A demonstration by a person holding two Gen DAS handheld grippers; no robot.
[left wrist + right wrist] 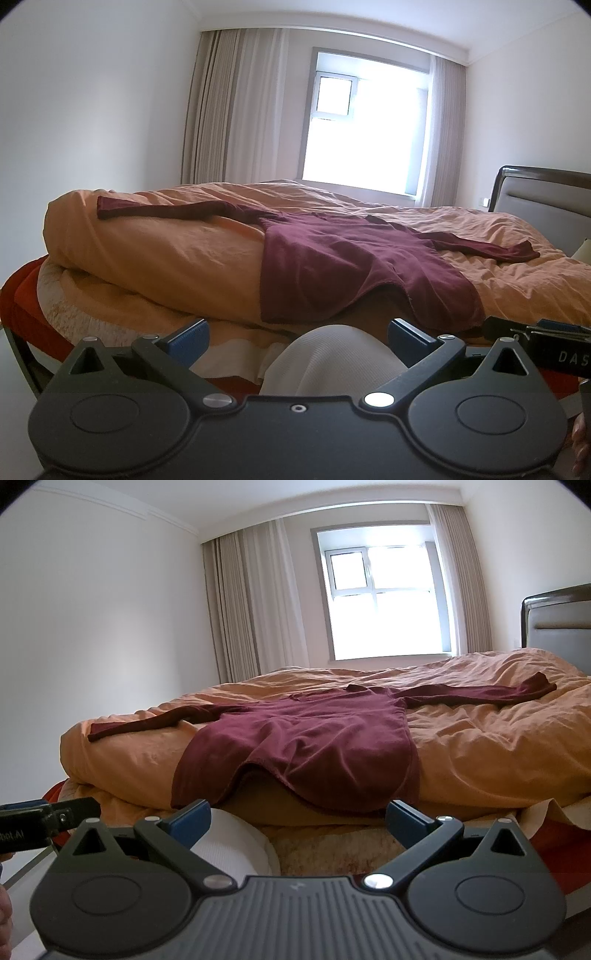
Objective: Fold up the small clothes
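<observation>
An orange duvet [480,746] covers the bed; a bright window [388,605] at twelve o'clock, curtains [251,609] alongside.

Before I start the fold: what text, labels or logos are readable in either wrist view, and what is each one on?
"DAS": white letters on the right claw's black body, cut off by the edge of the left wrist view.
"bot.AI": white letters on the left claw's black body, start cut off at the edge of the right wrist view.
A small embossed mark on the right claw's ribbed housing, too faint to read.
No lettering on the maroon shirt or the orange duvet.
</observation>
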